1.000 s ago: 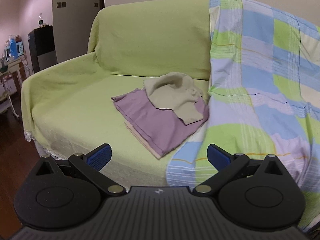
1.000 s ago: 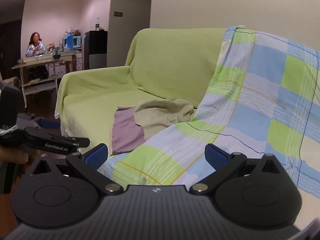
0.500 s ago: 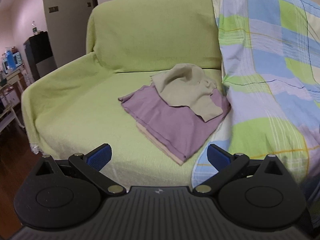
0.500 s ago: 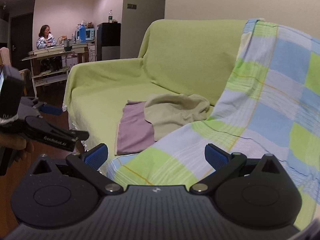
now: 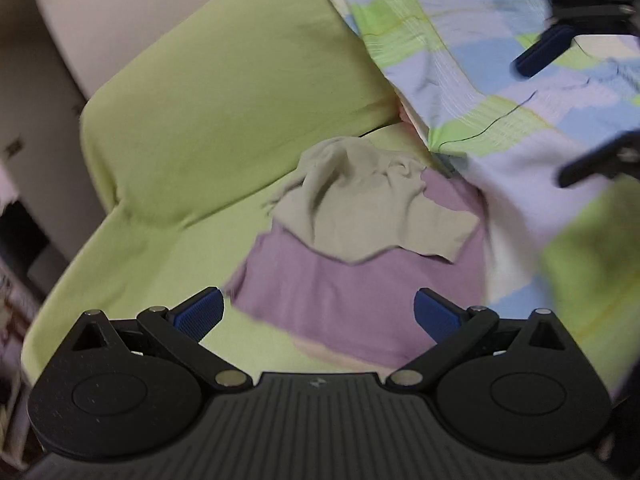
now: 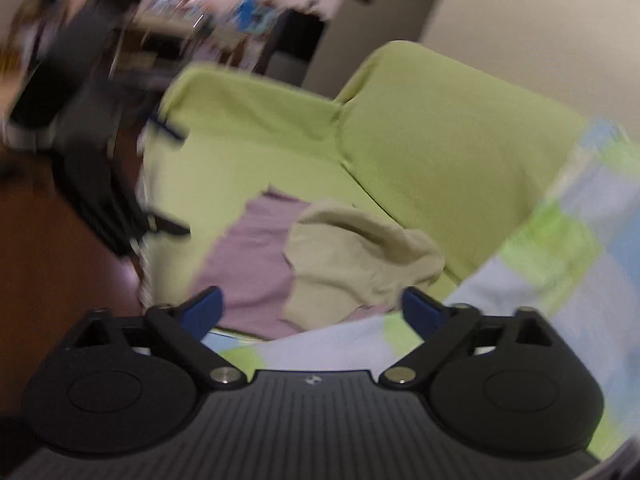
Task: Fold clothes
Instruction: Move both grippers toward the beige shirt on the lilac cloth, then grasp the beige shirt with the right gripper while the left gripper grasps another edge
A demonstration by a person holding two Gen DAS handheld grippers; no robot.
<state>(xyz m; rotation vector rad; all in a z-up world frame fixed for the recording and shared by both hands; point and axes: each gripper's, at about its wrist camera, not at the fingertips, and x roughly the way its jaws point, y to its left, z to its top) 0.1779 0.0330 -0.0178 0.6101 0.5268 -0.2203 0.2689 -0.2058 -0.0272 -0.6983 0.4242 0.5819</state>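
Left wrist view: tilted and motion-blurred, looking down onto a sofa seat.
Left gripper (image 5: 318, 314): fingers spread wide, blue pads apart, nothing between them; held above the front edge of the clothes.
Sofa (image 5: 224, 92): covered in light green cloth, backrest and one armrest showing.
Beige garment (image 5: 372, 208): crumpled, lying on top of the purple one, toward the backrest.
Purple garment (image 5: 352, 300): spread flat on the seat, with a pale pink layer (image 5: 340, 354) peeking out under its near edge.
Checked sheet (image 5: 500, 92): blue, green and lilac, draped over the backrest and seat just beside the clothes, touching their edge.
Right gripper (image 5: 568, 108): blurred, at the upper right over the checked sheet, fingers apart.

Right wrist view: heavily blurred, also tilted.
Right gripper (image 6: 312, 310): jaws closing but clearly apart, nothing between the pads; it hangs over the checked sheet (image 6: 560, 272).
Beige garment (image 6: 360, 264): bunched on the seat, overlapping the purple garment (image 6: 252, 264).
Sofa (image 6: 440, 128): green cover, armrest at left.
Left gripper (image 6: 132, 184): dark blurred shape at the left; whether it is spread or closed cannot be told here.
Background: blurred furniture and clutter, unreadable.
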